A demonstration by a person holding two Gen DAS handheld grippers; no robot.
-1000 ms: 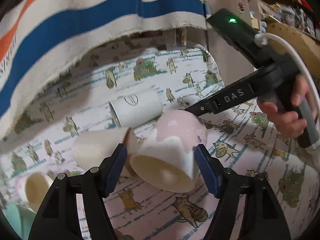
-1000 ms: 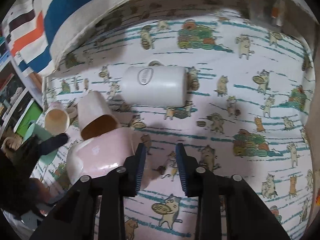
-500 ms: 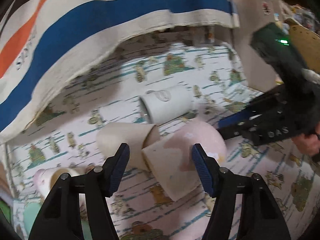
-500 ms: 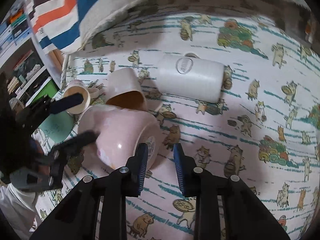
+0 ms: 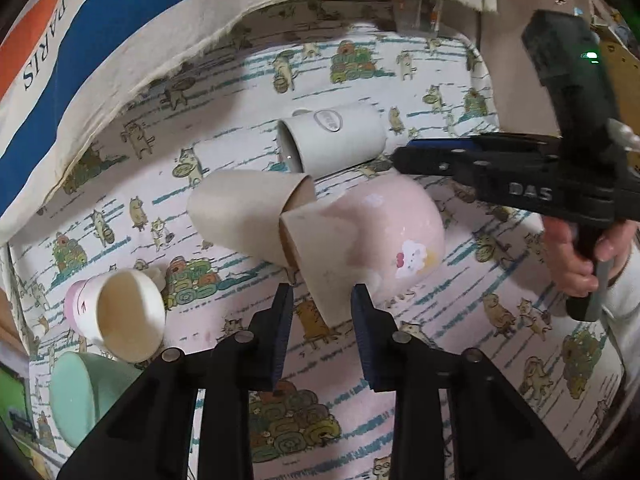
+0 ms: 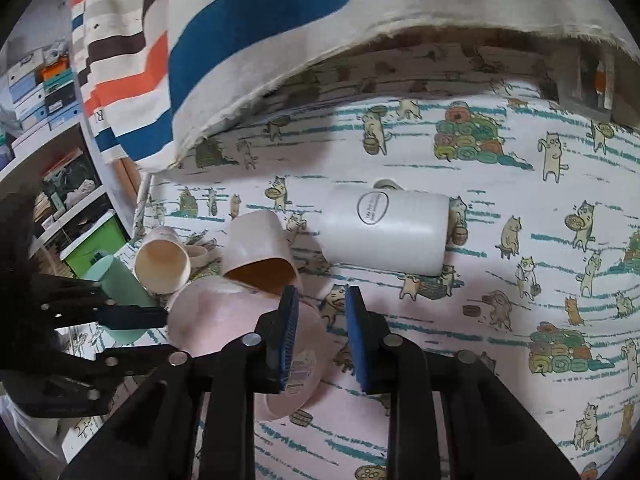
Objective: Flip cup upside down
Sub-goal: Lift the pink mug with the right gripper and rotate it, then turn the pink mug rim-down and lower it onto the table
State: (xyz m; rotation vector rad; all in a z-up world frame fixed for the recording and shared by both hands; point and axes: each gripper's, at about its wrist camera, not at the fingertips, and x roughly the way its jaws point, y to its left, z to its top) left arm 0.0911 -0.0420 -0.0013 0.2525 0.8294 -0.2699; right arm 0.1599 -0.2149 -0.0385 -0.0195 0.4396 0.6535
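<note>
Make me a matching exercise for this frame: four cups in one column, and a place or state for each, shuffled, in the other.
Cups:
1. pink cup
2. white mug
3. beige cup
4. mint cup

Descriptions:
A. lying on its side, oval logo facing up
B. farthest left in the left wrist view
C. bears a small cloud picture
D. mouth against the pink cup's rim

Pairs: 1-C, 2-A, 3-D, 4-B

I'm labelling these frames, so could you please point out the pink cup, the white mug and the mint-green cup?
pink cup [image 5: 372, 232], left wrist view, on its rounded side.
white mug [image 6: 384, 232], right wrist view, on its side wall.
mint-green cup [image 5: 76, 392], left wrist view, on its outer wall.
</note>
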